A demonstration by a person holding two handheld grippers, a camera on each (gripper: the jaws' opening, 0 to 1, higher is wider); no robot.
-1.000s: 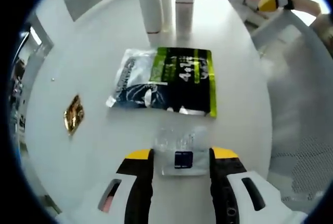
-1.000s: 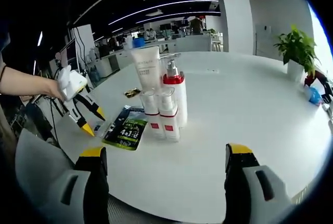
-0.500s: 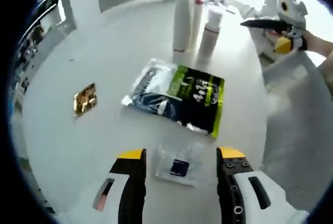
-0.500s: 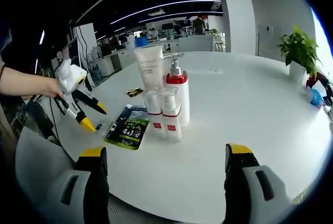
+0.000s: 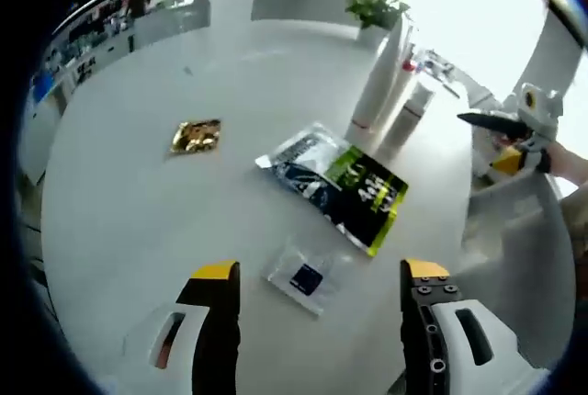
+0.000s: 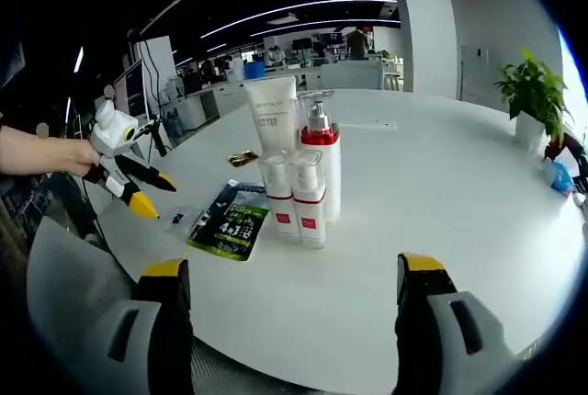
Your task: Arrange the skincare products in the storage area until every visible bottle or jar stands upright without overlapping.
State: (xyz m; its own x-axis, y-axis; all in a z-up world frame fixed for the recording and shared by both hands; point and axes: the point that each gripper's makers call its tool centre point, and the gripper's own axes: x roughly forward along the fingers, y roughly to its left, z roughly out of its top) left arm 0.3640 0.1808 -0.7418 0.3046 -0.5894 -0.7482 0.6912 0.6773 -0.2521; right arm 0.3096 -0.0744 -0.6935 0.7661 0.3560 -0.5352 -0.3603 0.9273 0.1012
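A white tube [image 6: 273, 118], a red-collared pump bottle [image 6: 322, 161] and two small white bottles [image 6: 296, 199] with red labels stand upright together on the round white table [image 6: 441, 184]; the same group [image 5: 390, 92] is at upper right in the left gripper view. A green-and-black sachet pack [image 5: 342, 186] lies flat beside them, also seen as the pack [image 6: 230, 220]. A small clear sachet [image 5: 303, 276] lies ahead of my left gripper [image 5: 312, 308], which is open and raised above it. My right gripper [image 6: 289, 299] is open, empty, facing the bottles.
A gold foil packet [image 5: 195, 136] lies apart on the table. A potted plant [image 6: 533, 96] stands at the table's far side. A grey chair back [image 6: 69, 308] is near the table edge. Desks and monitors fill the dim room behind.
My left gripper has lifted and pulled back from the small clear sachet, tilting up so more of the table shows. The right gripper has hardly moved.
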